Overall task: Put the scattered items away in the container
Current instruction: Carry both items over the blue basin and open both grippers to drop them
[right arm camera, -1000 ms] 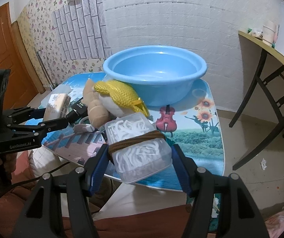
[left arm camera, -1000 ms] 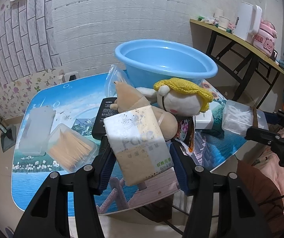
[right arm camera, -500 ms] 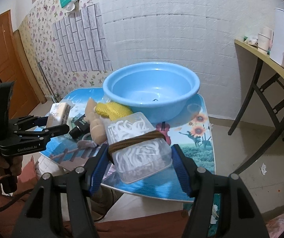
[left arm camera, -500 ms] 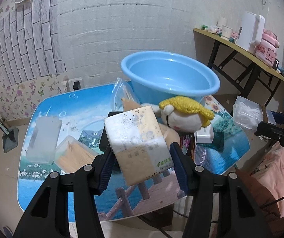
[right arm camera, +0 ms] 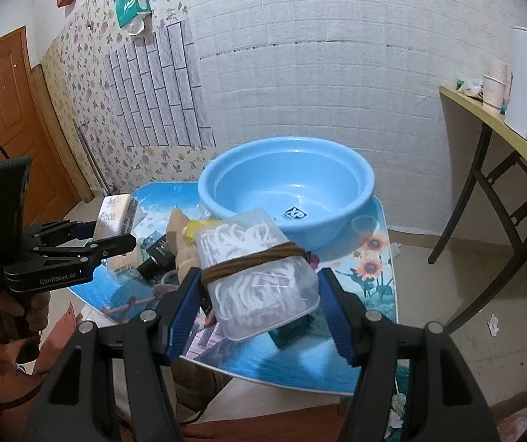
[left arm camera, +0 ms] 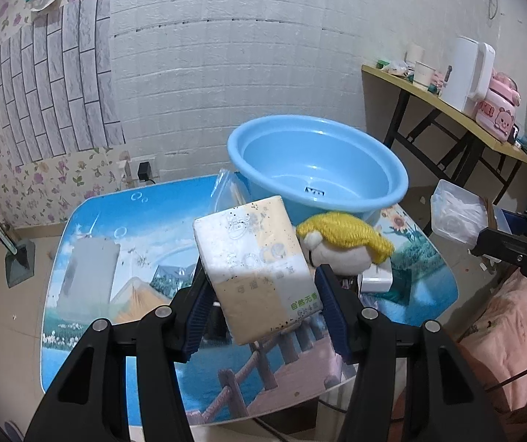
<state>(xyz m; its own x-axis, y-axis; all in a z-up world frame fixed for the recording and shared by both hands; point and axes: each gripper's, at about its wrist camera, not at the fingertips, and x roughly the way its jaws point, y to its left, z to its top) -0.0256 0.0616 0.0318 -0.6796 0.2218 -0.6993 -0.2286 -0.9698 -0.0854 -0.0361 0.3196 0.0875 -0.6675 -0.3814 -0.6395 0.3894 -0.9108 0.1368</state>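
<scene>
Tissue pack (left arm camera: 258,267) clamped in left hand-held gripper (left arm camera: 263,307); floss box (right arm camera: 258,276) clamped in right hand-held gripper (right arm camera: 260,311).

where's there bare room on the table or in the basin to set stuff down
The blue basin holds nothing. The table is bare along its far left edge, behind the grey pouch, and on the sunflower corner beside the basin. It is crowded around the yellow-haired doll in front of the basin.
</scene>
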